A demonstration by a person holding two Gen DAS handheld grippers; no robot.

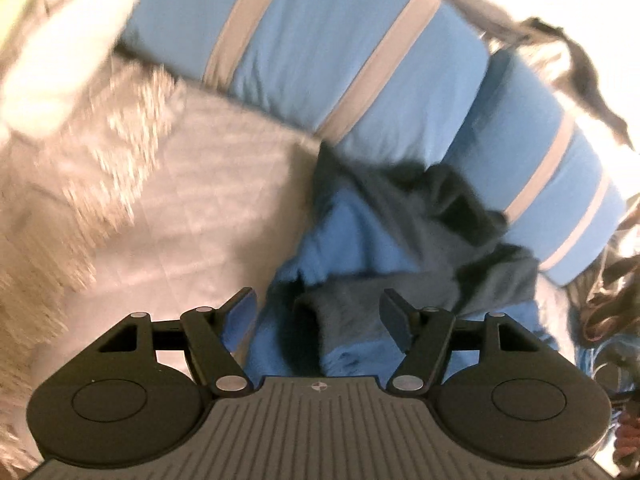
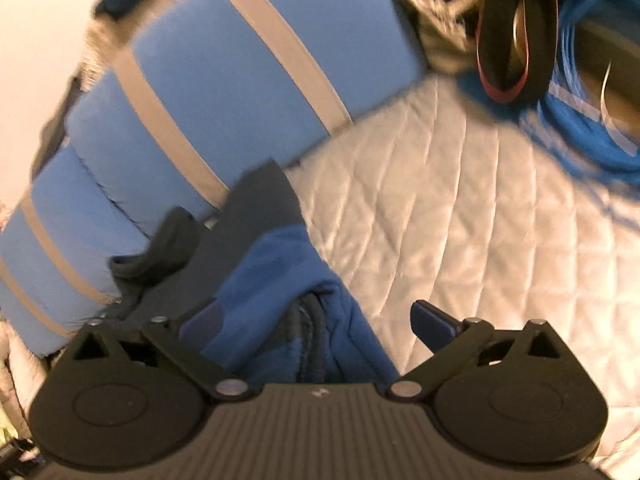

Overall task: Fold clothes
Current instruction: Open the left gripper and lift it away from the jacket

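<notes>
Quilted white bedding (image 2: 480, 208) carries our work. Nearest, both tongs stand released: left gripper (image 1: 320, 312) and right gripper (image 2: 320, 320) straddle the blue-and-grey garment (image 2: 272, 280), bottom centre, pads clear. We judge it soft, light, floppy; best pinched at hem corners. Beyond lie striped pillows (image 1: 320, 40).

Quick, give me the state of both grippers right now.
Left gripper: open, holding nothing; the crumpled blue and dark grey fleece garment lies under it.
Right gripper: open wide, holding nothing; the same garment lies below.
</notes>
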